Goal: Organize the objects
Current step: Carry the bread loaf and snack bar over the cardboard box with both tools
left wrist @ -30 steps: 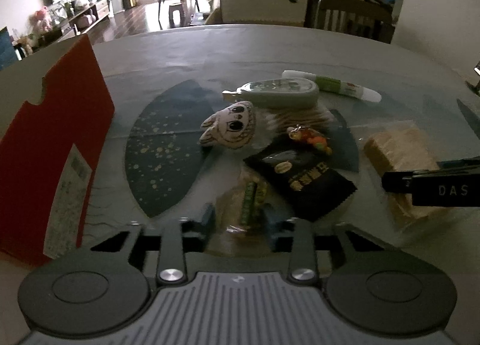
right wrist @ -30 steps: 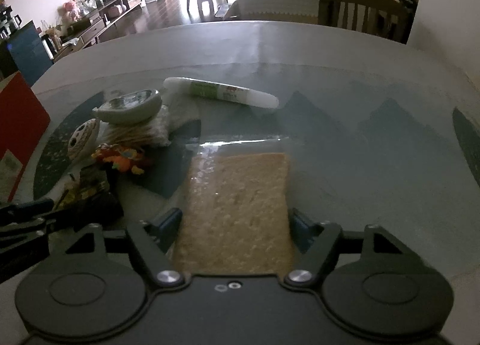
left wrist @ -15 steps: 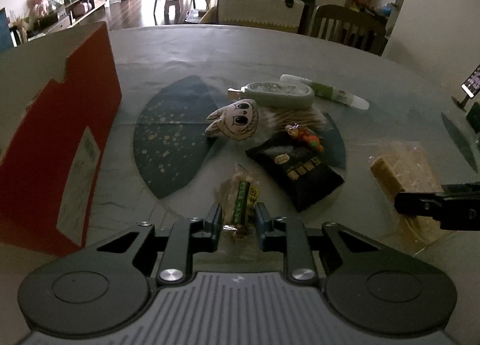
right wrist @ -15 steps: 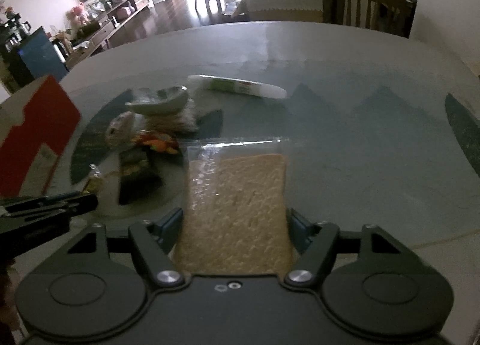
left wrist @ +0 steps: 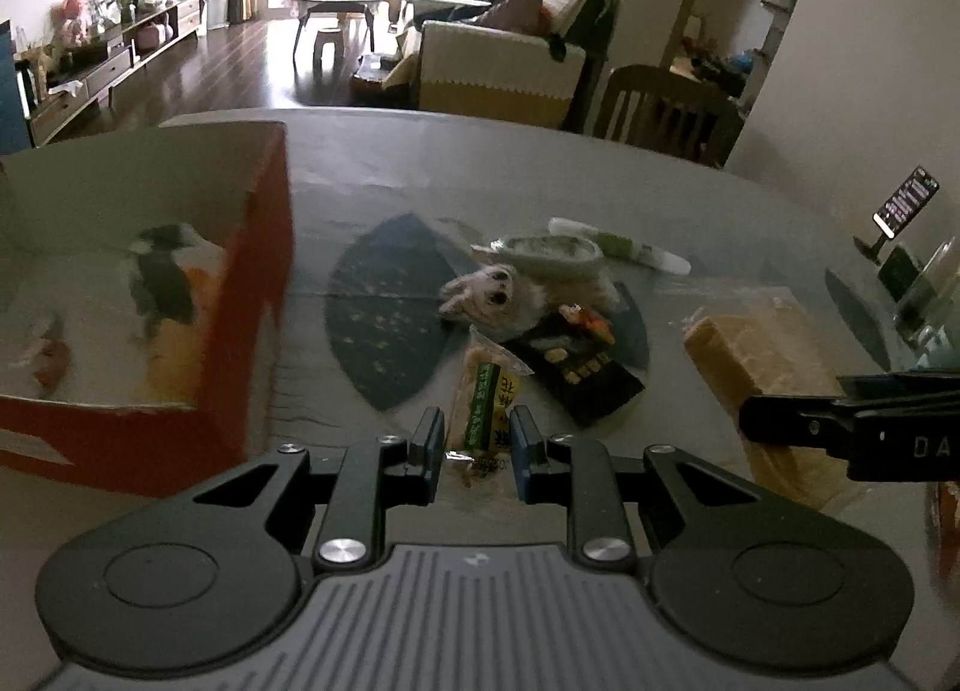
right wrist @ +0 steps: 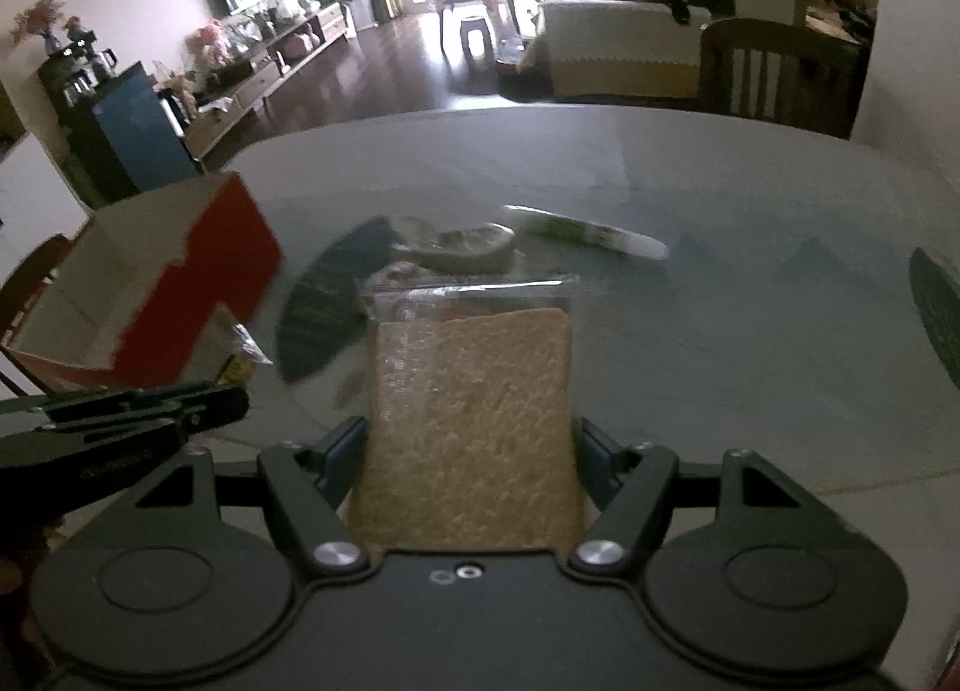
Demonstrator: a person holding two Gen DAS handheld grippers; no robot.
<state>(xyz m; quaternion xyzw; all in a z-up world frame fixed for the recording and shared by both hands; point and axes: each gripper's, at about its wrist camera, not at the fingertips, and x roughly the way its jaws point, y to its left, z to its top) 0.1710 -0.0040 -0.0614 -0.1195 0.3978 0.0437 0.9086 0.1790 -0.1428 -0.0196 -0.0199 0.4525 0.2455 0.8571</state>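
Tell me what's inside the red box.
The red box is open-topped. On its pale floor lie a dark item and something orange, both too blurred to identify. The near wall hides the front part of the floor.

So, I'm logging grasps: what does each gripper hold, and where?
The left gripper holds the small green-labelled snack packet by its near end. The right gripper clamps the wrapped bread slice across its near sides.

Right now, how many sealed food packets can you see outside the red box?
3. The green-label snack packet sits between the left gripper fingers; the bagged bread slice is in the right gripper; the black snack packet lies on the table. Others may be hidden.
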